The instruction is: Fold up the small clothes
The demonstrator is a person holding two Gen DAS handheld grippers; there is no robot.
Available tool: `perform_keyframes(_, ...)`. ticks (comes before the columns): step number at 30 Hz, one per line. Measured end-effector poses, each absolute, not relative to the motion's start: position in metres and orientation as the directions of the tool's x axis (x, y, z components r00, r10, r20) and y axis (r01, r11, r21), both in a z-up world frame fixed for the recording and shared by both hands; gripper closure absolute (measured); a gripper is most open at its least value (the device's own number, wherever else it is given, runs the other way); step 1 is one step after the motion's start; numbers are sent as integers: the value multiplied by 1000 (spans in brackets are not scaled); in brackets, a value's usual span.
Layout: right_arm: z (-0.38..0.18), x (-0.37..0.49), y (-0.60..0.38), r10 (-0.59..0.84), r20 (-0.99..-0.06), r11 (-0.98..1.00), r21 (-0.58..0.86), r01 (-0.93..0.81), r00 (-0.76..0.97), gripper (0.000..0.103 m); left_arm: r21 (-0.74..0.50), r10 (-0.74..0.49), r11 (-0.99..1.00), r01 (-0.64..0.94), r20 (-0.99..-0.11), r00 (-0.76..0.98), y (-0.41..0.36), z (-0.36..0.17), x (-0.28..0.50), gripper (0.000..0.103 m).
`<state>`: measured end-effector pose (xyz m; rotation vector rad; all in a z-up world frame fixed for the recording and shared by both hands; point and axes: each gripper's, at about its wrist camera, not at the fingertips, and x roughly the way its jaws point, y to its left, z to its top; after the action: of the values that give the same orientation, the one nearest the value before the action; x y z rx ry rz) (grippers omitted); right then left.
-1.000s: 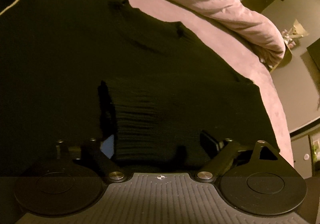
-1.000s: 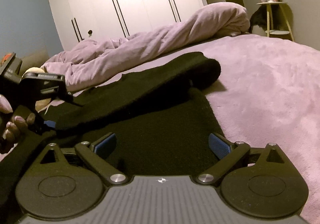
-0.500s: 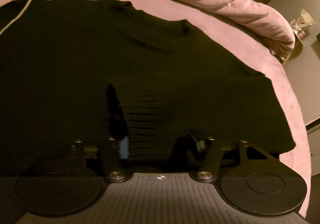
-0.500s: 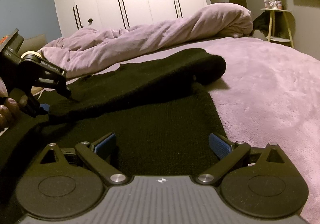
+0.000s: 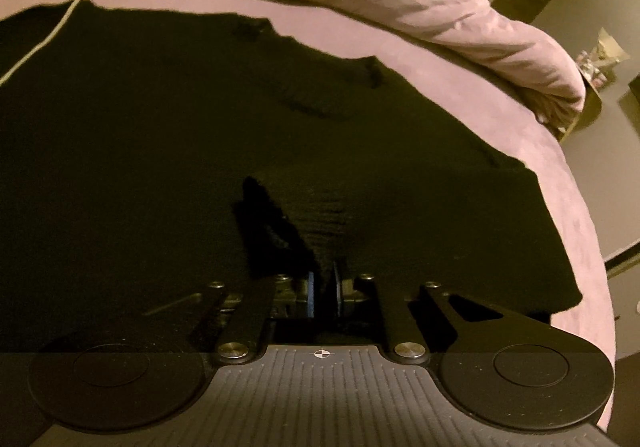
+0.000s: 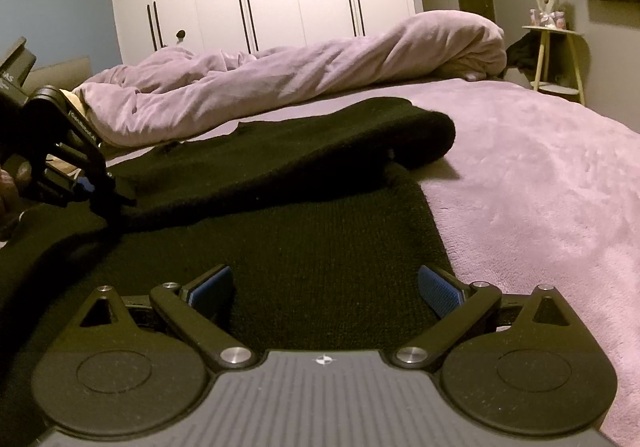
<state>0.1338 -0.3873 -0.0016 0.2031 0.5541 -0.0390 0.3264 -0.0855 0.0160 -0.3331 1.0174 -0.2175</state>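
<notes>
Sweater (image 5: 160,151) flat on bed (image 6: 540,175), your left gripper (image 5: 324,289) just closed, pinching a raised fold of its knit, your right gripper (image 6: 324,287) wide open over its hem near the bed's edge, holding nothing.

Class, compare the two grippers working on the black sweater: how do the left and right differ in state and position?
The left gripper has just closed, pinching a fold of the black sweater; the right gripper stands wide open, holding nothing. The left grips the raised folded-over part; the right hovers over the flat part near the edge. Both have blue-padded fingers.
</notes>
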Motion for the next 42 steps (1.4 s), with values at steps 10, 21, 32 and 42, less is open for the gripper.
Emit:
perform_keyframes(10,-3,135,-385,11,-528,981,169,93,849,4,-373,-353,924,78,-759,548,-89,33,320,93)
perform_keyframes(21,-3,134,-385,11,-528,981,170,93,849,4,-420,-383,903,92,-689,615,-61,60,319,93)
perform_keyframes(32,-3,135,-384,2,-534,984,152,94,845,4,-333,-212,942,-53,-709,673,-1,61,324,65)
perform_keyframes(42,-3,137,-381,-9,-540,986,134,96,842,4,-378,-240,919,-114,-764,599,13,15,333,38)
